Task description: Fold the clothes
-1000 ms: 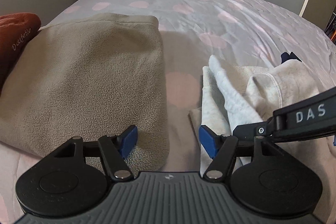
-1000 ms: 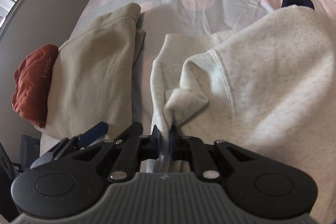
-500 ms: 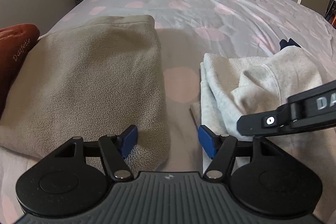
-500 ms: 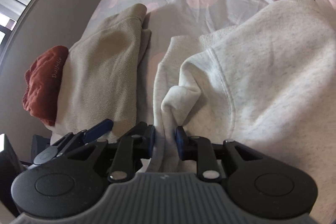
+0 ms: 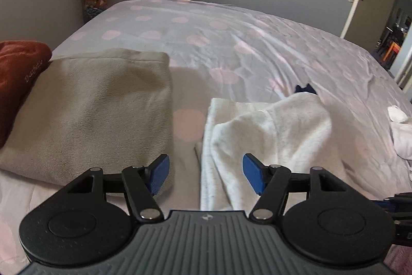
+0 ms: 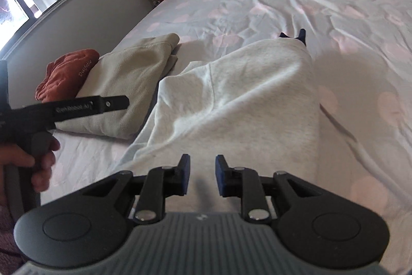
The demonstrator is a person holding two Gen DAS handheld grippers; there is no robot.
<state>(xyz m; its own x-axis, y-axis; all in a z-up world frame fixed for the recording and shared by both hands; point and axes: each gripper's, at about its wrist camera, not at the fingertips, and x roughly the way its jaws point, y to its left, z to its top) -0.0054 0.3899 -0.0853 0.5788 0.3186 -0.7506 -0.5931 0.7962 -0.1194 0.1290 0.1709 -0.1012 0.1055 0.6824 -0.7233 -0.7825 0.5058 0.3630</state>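
Pale grey marl sweatshirt [image 6: 244,94] lies lower centre, long axis running up-frame from right gripper [image 6: 203,178]; jaws apart, empty. Left gripper [image 5: 206,177] wide apart, beside it.

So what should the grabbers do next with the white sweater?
Probably reach back down and pinch an edge of the white sweater for another fold. Both the left gripper and the right gripper are open and hold nothing, and the sweater lies lumpy on the bed, not yet a neat stack like the folded beige fleece beside it.
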